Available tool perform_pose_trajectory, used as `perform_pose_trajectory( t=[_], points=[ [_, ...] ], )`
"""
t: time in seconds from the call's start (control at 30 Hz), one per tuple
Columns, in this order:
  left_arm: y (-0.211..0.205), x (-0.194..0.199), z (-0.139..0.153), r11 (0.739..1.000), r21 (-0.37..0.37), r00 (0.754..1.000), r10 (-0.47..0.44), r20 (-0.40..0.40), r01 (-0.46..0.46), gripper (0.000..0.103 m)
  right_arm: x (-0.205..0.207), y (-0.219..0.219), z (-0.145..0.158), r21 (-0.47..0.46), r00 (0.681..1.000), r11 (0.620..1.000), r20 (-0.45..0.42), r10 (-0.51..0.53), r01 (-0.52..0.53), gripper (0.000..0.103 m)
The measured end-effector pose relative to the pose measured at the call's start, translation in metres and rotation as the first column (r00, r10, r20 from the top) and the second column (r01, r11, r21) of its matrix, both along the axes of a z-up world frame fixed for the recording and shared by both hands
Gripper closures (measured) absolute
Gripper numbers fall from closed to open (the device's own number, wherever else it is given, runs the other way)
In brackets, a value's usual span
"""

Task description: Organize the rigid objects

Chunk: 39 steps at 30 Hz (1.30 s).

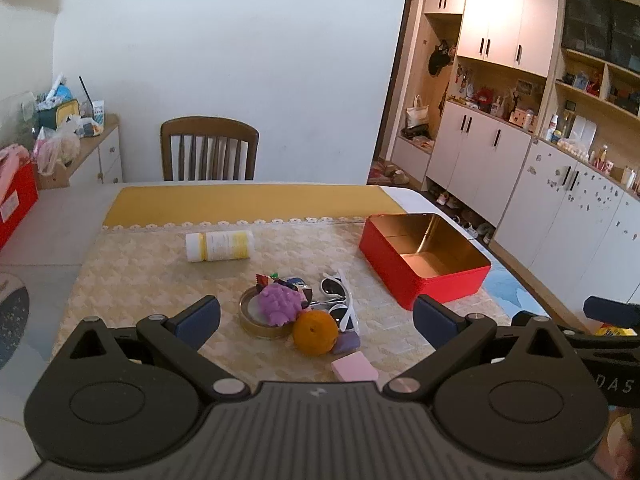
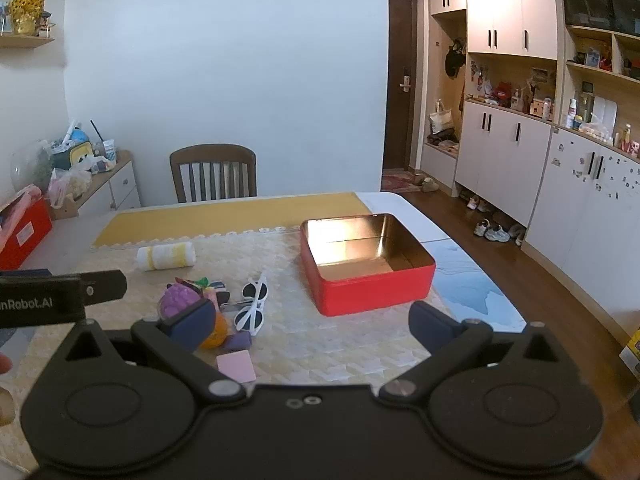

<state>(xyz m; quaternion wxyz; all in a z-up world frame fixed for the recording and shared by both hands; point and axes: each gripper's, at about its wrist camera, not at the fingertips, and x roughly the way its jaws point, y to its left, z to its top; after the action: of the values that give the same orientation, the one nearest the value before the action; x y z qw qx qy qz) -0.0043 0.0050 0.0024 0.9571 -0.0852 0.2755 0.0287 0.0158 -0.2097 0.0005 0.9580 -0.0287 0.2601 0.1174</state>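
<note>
An open red tin box [image 1: 424, 260] with a gold inside stands empty at the right of the table; it also shows in the right wrist view [image 2: 366, 264]. A pile lies in the middle: a purple toy [image 1: 278, 304] on a tape roll [image 1: 256, 322], an orange [image 1: 315, 332], white sunglasses [image 1: 340, 300], a purple block [image 1: 347, 342] and a pink block [image 1: 355, 366]. A white and yellow bottle [image 1: 220, 245] lies on its side behind. My left gripper [image 1: 316, 320] is open above the pile. My right gripper [image 2: 310, 322] is open, right of the pile.
A woven mat [image 1: 140, 280] covers the table over a yellow cloth [image 1: 240, 202]. A wooden chair [image 1: 209, 148] stands at the far side. A red box [image 1: 16, 204] sits at the left. White cabinets [image 2: 580, 208] and shoes [image 2: 492, 232] line the right.
</note>
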Motion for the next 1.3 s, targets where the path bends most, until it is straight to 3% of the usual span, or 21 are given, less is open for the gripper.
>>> perform_pose_trajectory(
  t=[0.43, 0.73, 1.3],
  points=[
    [0.008, 0.012, -0.003, 1.000, 0.013, 1.000, -0.013, 0.020, 0.013, 0.000, 0.006, 0.010, -0.001, -0.009, 1.000, 1.000, 0.004, 0.029, -0.029, 0.001],
    [0.020, 0.035, -0.018, 0.998, 0.061, 1.000, 0.010, 0.017, -0.011, 0.000, 0.022, 0.014, -0.016, -0.010, 0.996, 0.997, -0.035, 0.079, -0.080, 0.003],
    [0.023, 0.050, -0.029, 0.999, 0.030, 0.999, 0.032, -0.015, -0.032, 0.000, 0.040, 0.010, -0.028, 0.000, 0.993, 0.996, -0.084, 0.086, -0.087, 0.003]
  ],
)
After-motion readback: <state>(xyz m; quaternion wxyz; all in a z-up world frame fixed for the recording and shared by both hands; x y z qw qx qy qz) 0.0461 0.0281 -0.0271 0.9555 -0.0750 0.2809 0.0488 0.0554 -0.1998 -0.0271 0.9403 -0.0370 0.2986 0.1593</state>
